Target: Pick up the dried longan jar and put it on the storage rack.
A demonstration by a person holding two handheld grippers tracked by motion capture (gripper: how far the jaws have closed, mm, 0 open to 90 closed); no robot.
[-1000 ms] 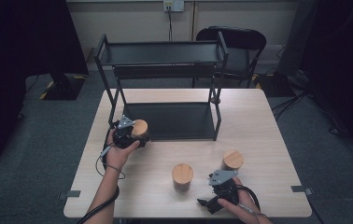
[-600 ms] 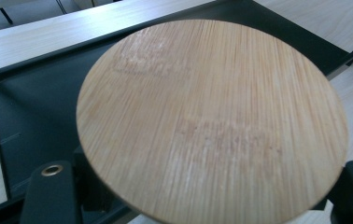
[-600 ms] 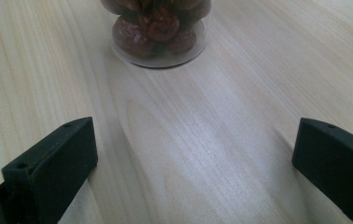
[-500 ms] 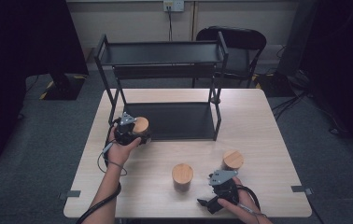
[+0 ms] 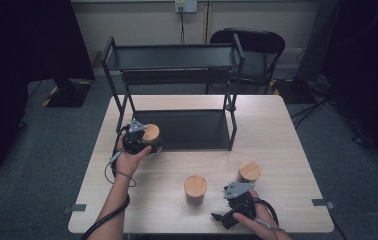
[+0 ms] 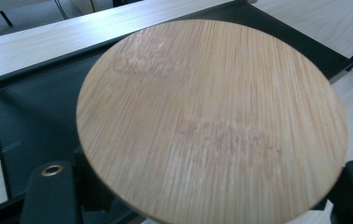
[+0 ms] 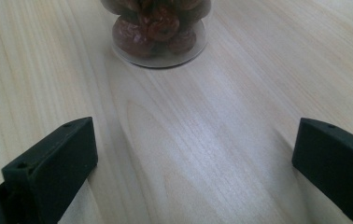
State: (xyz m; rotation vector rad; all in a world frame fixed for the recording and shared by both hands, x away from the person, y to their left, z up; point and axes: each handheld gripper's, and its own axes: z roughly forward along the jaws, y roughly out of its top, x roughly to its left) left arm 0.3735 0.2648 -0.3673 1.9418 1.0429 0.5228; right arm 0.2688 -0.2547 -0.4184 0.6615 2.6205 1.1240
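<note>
You're mid-placement: left tongs (image 5: 144,142) clamped on a jar (image 5: 151,134) w/ a bamboo lid, held at the front-left corner of the rack (image 5: 177,55), right by the lip of its lower shelf (image 5: 192,127). In the left gripper view the lid (image 6: 212,121) sits between the jaws, dark shelf and its raised rim behind it. Can't tell if the jar base is over the shelf or the worktop (image 5: 287,130) yet.

Right tongs (image 5: 227,217) are released, jaws wide, nothing between them, resting low near the front edge of the worktop. In the right gripper view they point at a clear jar (image 7: 158,32) of dark dried fruit, some way off, prob. the middle jar (image 5: 195,189). A third jar (image 5: 249,172) stands just right of it, close to your right hand.

Next move, as I read it: carry the held jar in over the shelf lip, set it down flat, then let go. Needs a bit of lift to clear the rim, and keep the jar upright.

Edges/room: front-left post (image 5: 119,107) is just beside your left hand, so go in to the right of it. Upper shelf (image 5: 177,56) overhangs, so headroom is limited; stay low. Lower shelf looks bare, plenty of room inward. For the right hand, the worktop betw. tongs and middle jar is clear; third jar is near, so approach straight.
</note>
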